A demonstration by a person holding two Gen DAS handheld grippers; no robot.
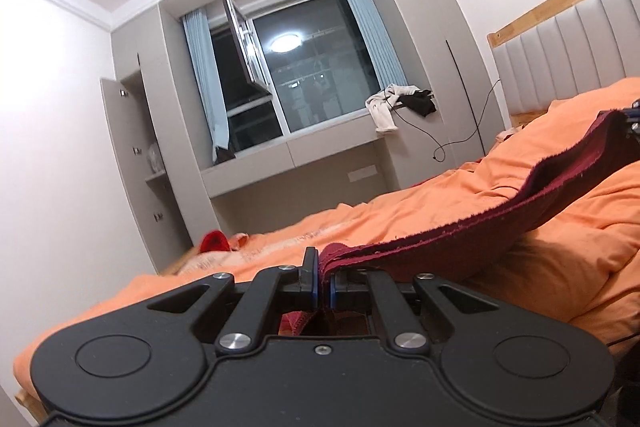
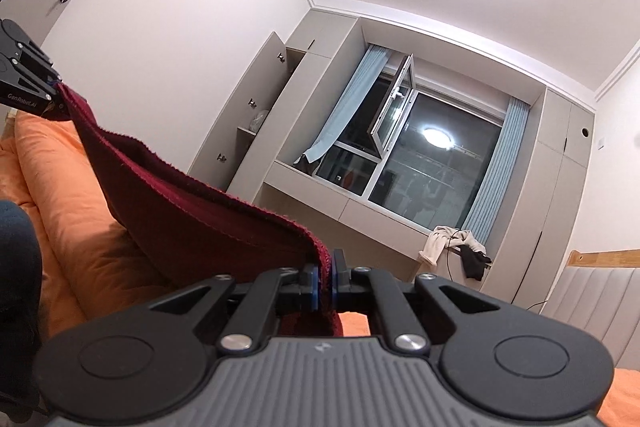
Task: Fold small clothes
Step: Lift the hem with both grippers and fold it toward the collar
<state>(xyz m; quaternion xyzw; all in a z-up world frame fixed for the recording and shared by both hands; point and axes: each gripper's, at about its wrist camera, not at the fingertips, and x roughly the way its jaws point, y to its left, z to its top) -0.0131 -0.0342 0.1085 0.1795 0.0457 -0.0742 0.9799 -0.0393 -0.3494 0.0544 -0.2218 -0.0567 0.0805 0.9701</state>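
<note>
A dark red knitted cloth hangs stretched between my two grippers above the orange bed. My left gripper is shut on one end of it. In the left wrist view the cloth runs up to the right, where the right gripper shows at the frame edge. My right gripper is shut on the other end of the cloth. In the right wrist view the cloth rises left to the left gripper, which pinches its far corner.
An orange duvet covers the bed, with a padded headboard at right. A small red garment lies at the bed's far end. A window sill holds white and black clothes. An open cupboard door stands at left.
</note>
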